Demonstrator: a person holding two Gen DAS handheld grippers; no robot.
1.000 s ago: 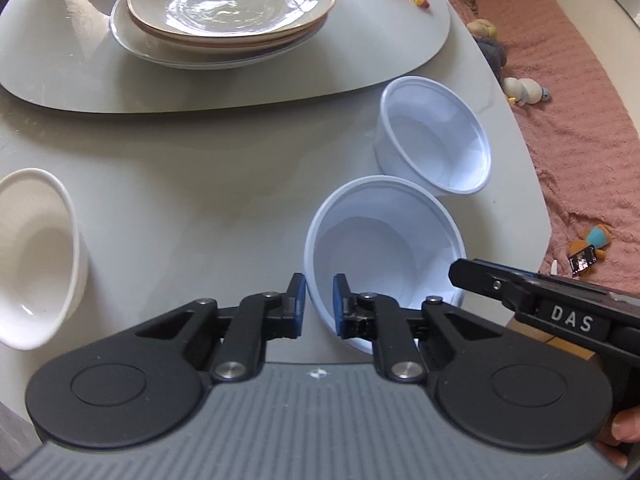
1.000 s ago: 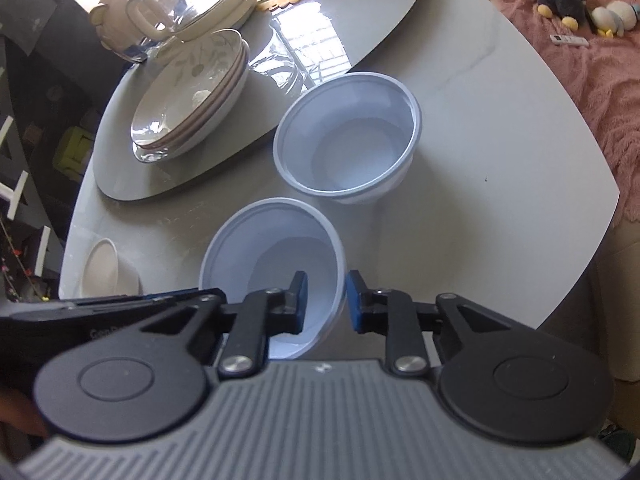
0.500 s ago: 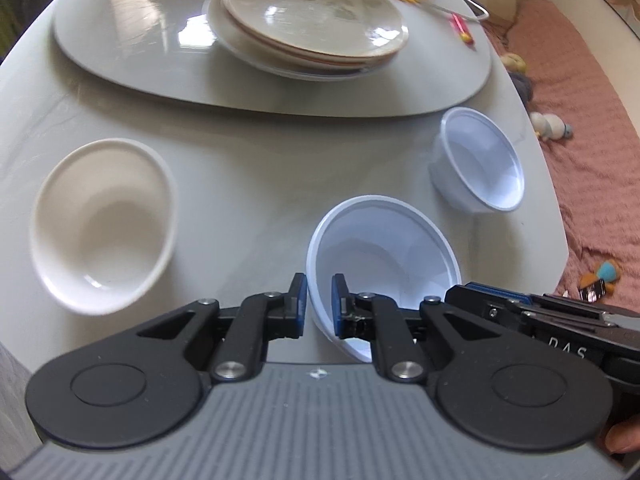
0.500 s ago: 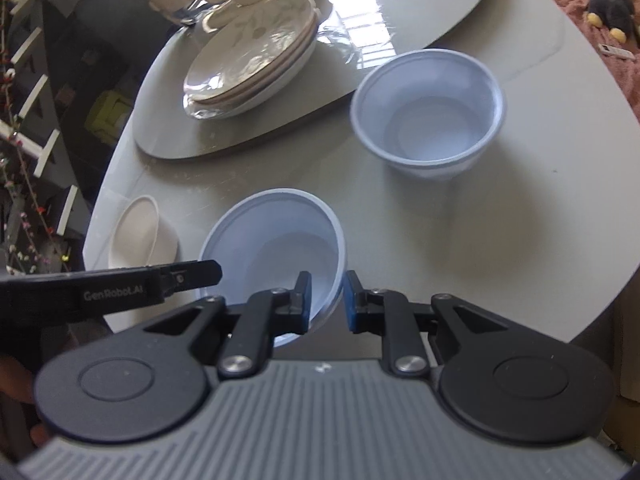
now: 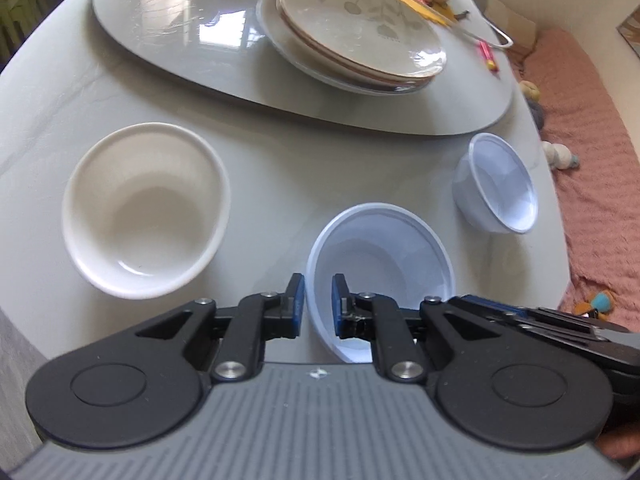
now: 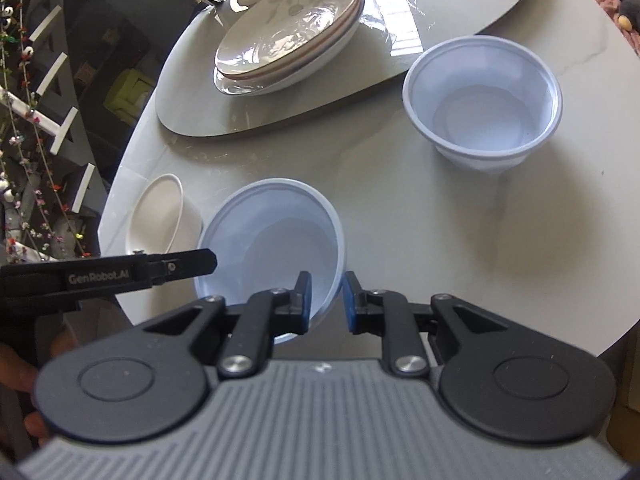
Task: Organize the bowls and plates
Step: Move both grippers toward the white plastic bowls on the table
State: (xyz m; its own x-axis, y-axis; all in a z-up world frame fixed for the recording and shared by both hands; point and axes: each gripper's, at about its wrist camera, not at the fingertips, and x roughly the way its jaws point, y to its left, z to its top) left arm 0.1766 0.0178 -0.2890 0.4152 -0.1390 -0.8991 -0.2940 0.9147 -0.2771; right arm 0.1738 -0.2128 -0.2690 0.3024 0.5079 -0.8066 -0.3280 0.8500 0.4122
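One text could be read: "GenRobot.AI", printed in pale letters along the black side of the left gripper (image 6: 318, 307), which reached in from the right wrist view's left edge.

held bowl (image 5: 384, 252): pale blue | second bowl (image 6: 484, 104): pale blue | ceramic bowl (image 5: 144, 208): white | top plate (image 5: 360, 32): cream, leaf-patterned | table (image 5: 260, 168): grey | pads (image 5: 297, 300): blue

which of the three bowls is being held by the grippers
The nearer pale blue plastic bowl: the left gripper and right gripper each pinch its rim. The second blue bowl and the white ceramic bowl stand free on the table.
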